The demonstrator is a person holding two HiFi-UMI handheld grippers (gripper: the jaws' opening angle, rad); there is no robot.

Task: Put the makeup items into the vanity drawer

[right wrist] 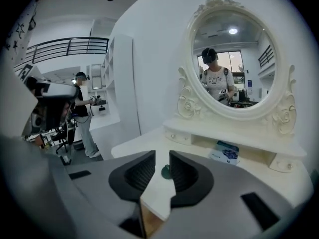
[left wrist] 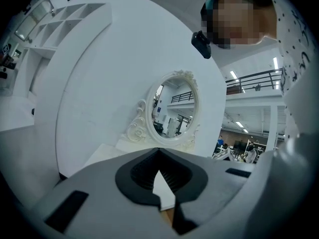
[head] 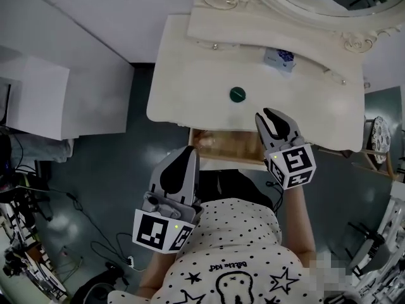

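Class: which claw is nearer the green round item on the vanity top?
Right. The right claw is just beside the green round item; the left claw is farther off, short of the tabletop.

Table [head: 171, 75]: cream. Round item [head: 237, 94] just ahead of the right gripper [head: 269, 114] jaws: dark green. Box [head: 279, 60] beyond: white, blue print. Left gripper [head: 187, 151] and right gripper: grey bodies, black jaw pads, black-and-white square markers.

Lab hall: staged vanity [head: 190, 75], floor cables [head: 28, 168]
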